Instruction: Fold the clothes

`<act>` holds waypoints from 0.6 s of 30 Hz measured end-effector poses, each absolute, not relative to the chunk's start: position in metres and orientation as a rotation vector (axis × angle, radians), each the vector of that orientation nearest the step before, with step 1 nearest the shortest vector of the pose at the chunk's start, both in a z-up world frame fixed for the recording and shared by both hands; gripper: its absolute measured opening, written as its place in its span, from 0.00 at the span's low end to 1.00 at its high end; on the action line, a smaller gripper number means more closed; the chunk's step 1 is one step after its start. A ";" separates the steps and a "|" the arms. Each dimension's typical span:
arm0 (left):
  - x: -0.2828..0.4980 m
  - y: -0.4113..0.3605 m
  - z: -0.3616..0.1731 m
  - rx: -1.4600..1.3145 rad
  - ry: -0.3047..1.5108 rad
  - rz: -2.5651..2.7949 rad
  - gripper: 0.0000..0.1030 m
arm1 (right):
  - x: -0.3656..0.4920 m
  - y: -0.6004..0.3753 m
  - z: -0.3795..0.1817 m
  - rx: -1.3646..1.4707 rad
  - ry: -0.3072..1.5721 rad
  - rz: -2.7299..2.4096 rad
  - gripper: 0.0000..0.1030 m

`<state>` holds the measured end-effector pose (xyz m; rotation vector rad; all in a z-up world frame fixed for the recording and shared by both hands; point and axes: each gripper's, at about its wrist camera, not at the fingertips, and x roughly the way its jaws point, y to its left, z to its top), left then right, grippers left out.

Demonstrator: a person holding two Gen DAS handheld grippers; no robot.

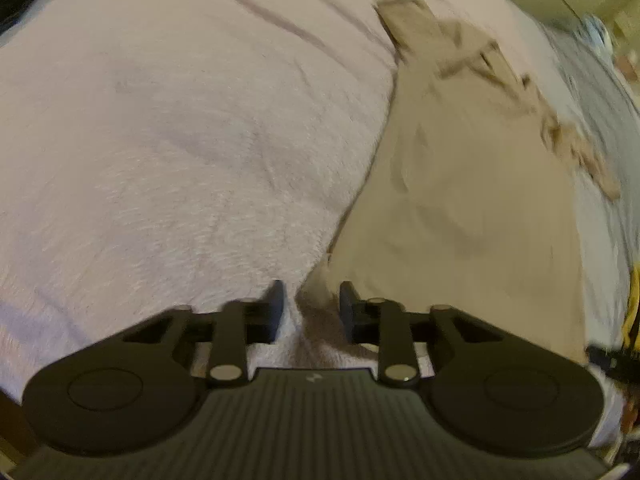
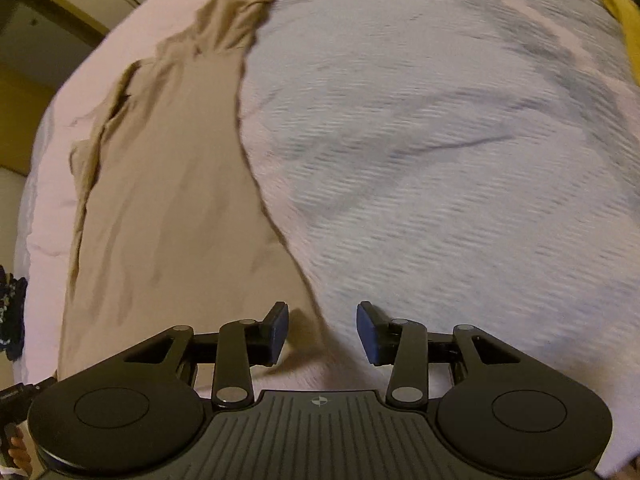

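The left gripper (image 1: 311, 304) shows a clear gap between its black fingers, nothing pinched, over the near corner of the flat beige cloth garment (image 1: 472, 200). The right gripper (image 2: 322, 330) stands wide open and empty (blue pads apart) at the garment's other near edge. Pale fuzzy blanket (image 1: 180, 140) lies free on both outer sides, with a yellow cloth (image 2: 616, 4) far ahead to the right.

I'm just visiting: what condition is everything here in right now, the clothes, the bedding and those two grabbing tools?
Beige garment: laid out flat, far end bunched.
Bed cover: lying spread, lightly creased.
Yellow cloth: only an edge shows; state unclear.
Left gripper: fingers apart, gripping nothing.
Right gripper: fingers apart, gripping nothing.
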<state>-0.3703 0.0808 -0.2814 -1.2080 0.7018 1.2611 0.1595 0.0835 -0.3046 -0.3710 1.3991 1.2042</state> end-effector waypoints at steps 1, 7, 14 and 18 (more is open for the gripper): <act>-0.371 0.083 -0.283 -1.230 0.682 1.227 0.02 | 0.156 0.087 -0.309 -0.377 1.400 1.222 0.40; -0.414 0.074 -0.252 -1.593 0.078 1.056 0.02 | 0.161 0.096 -0.292 -0.351 1.523 1.381 0.01; -0.427 0.149 -0.281 -1.674 0.107 1.314 0.05 | 0.217 0.147 -0.278 0.042 1.531 1.096 0.01; -0.392 0.183 -0.298 -1.526 0.416 1.362 0.14 | 0.209 0.165 -0.288 -0.042 1.470 1.061 0.16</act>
